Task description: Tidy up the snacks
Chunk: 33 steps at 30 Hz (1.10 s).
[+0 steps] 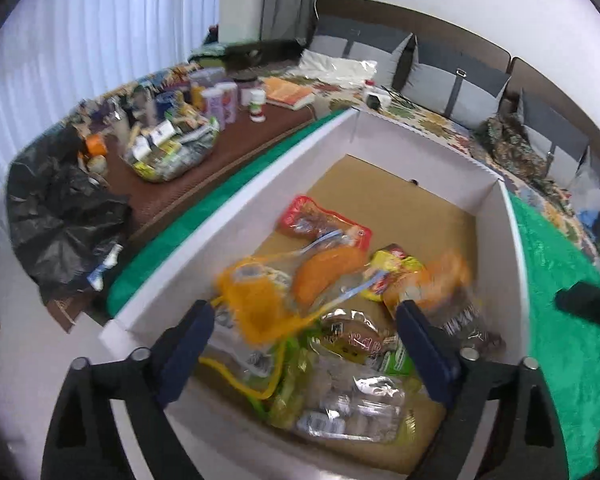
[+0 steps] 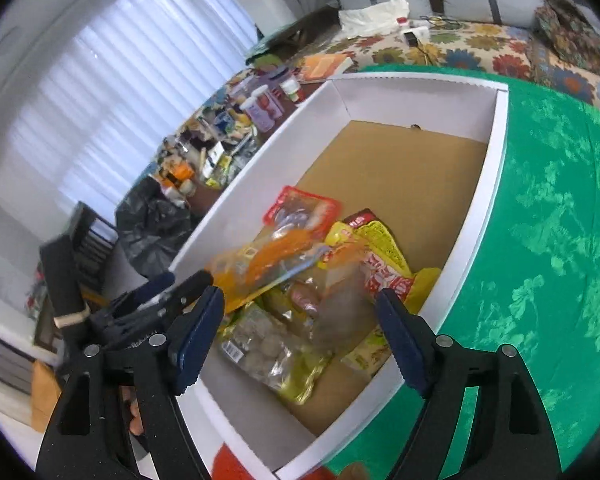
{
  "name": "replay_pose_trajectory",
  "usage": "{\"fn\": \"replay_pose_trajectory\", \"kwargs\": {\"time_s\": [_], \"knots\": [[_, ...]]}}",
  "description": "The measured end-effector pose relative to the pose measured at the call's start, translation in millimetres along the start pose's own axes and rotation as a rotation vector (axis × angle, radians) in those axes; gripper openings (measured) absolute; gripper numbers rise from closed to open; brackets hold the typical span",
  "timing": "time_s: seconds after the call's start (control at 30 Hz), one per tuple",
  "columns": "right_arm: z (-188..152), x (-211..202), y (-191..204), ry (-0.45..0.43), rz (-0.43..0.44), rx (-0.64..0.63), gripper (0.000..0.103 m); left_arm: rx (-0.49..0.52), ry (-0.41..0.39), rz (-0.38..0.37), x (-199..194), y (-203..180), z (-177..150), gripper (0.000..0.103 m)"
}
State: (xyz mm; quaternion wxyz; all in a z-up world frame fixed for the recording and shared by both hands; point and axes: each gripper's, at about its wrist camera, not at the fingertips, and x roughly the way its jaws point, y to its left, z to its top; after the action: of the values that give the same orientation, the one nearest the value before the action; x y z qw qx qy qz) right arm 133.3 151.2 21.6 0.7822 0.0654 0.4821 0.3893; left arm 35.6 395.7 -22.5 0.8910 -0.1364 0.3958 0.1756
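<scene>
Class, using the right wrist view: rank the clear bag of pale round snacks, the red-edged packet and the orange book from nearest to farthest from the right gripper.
1. Clear bag of pale round snacks: in the white box, near end, just beyond the open right gripper.
2. Red-edged packet: mid-box, toward its left wall.
3. Orange book: outside the box, past its far left corner.

A green patterned cloth point(image 2: 548, 208) carries the white box point(image 2: 496, 152) of snack packets point(image 2: 300, 280).

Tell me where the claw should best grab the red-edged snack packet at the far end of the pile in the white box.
Probably the far sealed edge of the red-edged packet, coming from the box's bare far end. It lies flat, that edge is uncovered, and other packets overlap its near side.
</scene>
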Motion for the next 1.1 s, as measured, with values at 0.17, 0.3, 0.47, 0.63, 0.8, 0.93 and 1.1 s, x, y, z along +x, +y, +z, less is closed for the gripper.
{"fn": "replay_pose_trajectory", "kwargs": {"time_s": [0.17,0.3,0.47,0.63,0.8,0.93,1.1], "knots": [[6.6,-20.4,6.4,-0.023,-0.07,-0.064,0.082,0.083,-0.09,0.076,-30.0,-17.5,-6.1,0.095],[12.1,-30.9,13.2,-0.048,-0.19,-0.139,0.082,0.101,-0.169,0.07,-60.2,-36.4,-5.0,0.103],[4.3,-38.5,32.6,-0.07,-0.291,-0.236,0.082,0.003,-0.207,0.029,-84.0,-43.8,-2.8,0.103],[-3.0,-42.5,38.5,-0.066,-0.323,-0.266,0.081,-0.024,-0.19,0.079,-92.6,-48.8,-3.3,0.103],[-5.3,-42.1,39.8,-0.051,-0.339,-0.269,0.081,-0.026,-0.142,0.157,-93.3,-48.4,-5.5,0.103],[-6.1,-43.2,44.8,-0.051,-0.348,-0.282,0.081,-0.021,-0.107,0.216,-89.3,-41.5,-8.2,0.103],[-9.0,-39.6,53.5,-0.033,-0.348,-0.297,0.081,0.008,-0.065,0.252,-84.9,-35.1,-10.6,0.103]]}}
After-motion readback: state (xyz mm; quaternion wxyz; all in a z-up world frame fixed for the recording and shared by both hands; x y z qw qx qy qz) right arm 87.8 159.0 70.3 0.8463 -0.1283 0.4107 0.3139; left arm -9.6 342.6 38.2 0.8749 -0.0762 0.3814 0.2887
